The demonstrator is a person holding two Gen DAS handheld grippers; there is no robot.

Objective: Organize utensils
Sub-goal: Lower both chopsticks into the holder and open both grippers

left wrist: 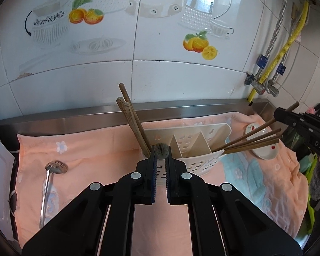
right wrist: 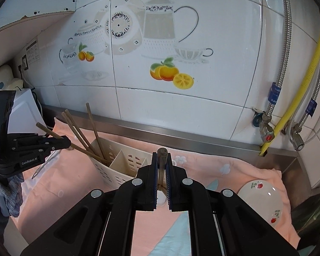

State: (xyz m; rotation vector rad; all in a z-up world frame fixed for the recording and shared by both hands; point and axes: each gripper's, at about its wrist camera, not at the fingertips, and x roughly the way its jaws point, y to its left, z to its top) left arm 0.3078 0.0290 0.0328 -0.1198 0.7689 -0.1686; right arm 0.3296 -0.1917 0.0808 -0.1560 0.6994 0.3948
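Over a peach towel [left wrist: 96,149] spread on a steel kitchen counter, a white slotted utensil caddy [left wrist: 194,147] is seen with chopsticks being sorted into its compartments. One bundle of chopsticks [left wrist: 130,119] leans out of the end compartment on the left in the left wrist view, and a second bundle [left wrist: 253,138] fans from the opposite end toward a small flowered dish [left wrist: 264,151]. A single chopstick [left wrist: 160,150] is clamped end-on between the tips of the left gripper [left wrist: 160,160], its butt pointed at the lens; in the right wrist view it is shown slanting down into the caddy's end compartment with the others. Another chopstick [right wrist: 161,162] is pinched upright in the closed fingers of the right gripper [right wrist: 161,166], just in front of the caddy; which slot its lower end reaches is hidden by the jaws.

The placing step is judged to be in hand, with both sticks held at the holder and not yet let go. Each stick would need to be slid down until its tip bottoms out in its compartment, then freed by a slight opening of the jaws. A slotted metal ladle [left wrist: 51,175] is left lying on the towel, well apart from the caddy, and is presumably yet to be stowed.
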